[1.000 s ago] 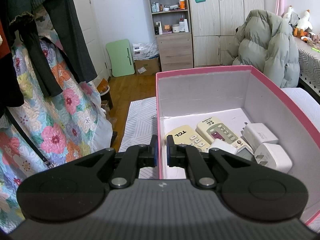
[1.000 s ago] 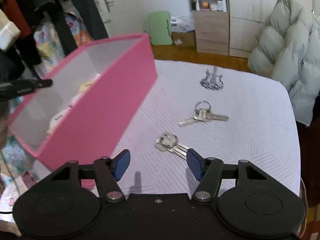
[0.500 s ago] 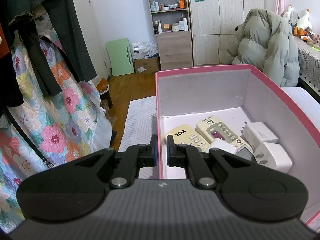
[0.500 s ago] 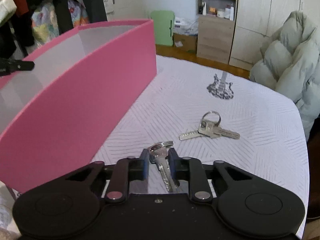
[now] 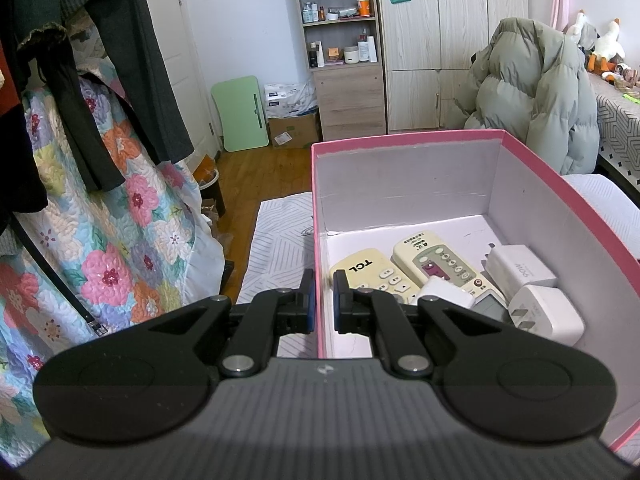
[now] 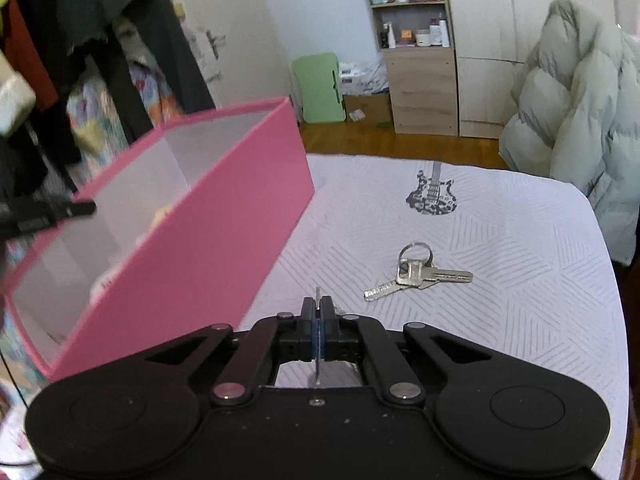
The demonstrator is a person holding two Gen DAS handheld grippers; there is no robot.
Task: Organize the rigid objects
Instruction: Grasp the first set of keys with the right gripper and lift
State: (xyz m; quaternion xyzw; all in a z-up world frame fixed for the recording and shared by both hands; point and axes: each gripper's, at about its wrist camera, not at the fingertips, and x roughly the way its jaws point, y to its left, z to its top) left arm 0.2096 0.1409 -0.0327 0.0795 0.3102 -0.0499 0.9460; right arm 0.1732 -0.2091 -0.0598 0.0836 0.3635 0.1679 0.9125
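My left gripper (image 5: 323, 280) is shut on the near left wall of the pink box (image 5: 404, 138), one finger on each side. Inside lie a TCL remote (image 5: 366, 270), a second remote (image 5: 436, 264) and three white chargers (image 5: 520, 266). In the right wrist view my right gripper (image 6: 319, 304) has its jaws closing, pads pressed on a bunch of keys (image 6: 317, 364) seen edge-on as a thin metal strip. The rest of the bunch is hidden behind the fingers. A second bunch of keys (image 6: 416, 272) lies on the white cloth just right of it. The pink box (image 6: 224, 240) stands to its left.
The white patterned tablecloth (image 6: 520, 320) carries a guitar print (image 6: 432, 196) beyond the keys. A grey puffer jacket (image 6: 580, 120) hangs at the table's right edge. Hanging clothes and a floral quilt (image 5: 100, 240) are left of the box. A shelf unit (image 5: 344, 40) stands at the back wall.
My right gripper went from wide open over the near keys to shut on them, and the keys now stand edge-on between the pads. The left gripper and box stayed still.
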